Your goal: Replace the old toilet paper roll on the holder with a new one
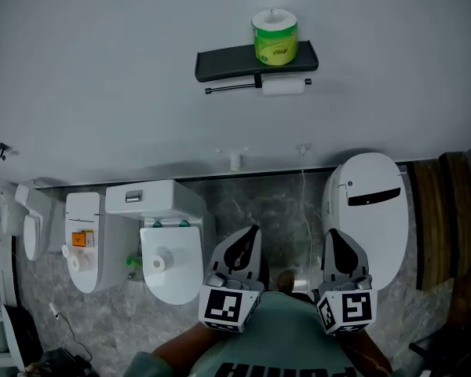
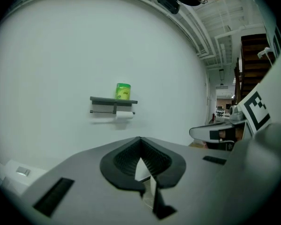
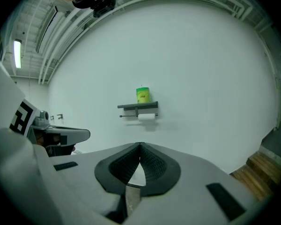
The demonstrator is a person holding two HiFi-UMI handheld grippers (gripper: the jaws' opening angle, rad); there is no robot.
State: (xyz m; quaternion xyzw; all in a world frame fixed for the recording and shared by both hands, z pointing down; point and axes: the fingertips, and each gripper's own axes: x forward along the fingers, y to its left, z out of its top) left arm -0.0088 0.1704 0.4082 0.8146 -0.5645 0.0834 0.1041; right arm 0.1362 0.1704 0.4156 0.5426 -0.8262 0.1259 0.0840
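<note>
A dark wall shelf [image 1: 229, 61] carries a new roll in green wrapping [image 1: 275, 38]. Under it the old white roll [image 1: 282, 86] hangs on the holder bar. Both grippers are low in the head view, well short of the wall and pointing at it. My left gripper [image 1: 250, 230] is shut and empty, and my right gripper [image 1: 331, 232] is shut and empty beside it. From the left gripper view, the green roll [image 2: 123, 91] and old roll [image 2: 125, 115] lie far beyond the left gripper [image 2: 140, 138]. In the right gripper view they sit above the right gripper [image 3: 140, 145]: green roll [image 3: 142, 94], old roll [image 3: 146, 117].
Several white toilets stand along the wall's foot: one with an open bowl [image 1: 170, 246], one with an orange label [image 1: 84, 240], and a closed one [image 1: 368, 206] at the right. Wooden steps [image 1: 441, 214] rise at the far right. Dark gear and cables [image 1: 31, 344] lie at the bottom left.
</note>
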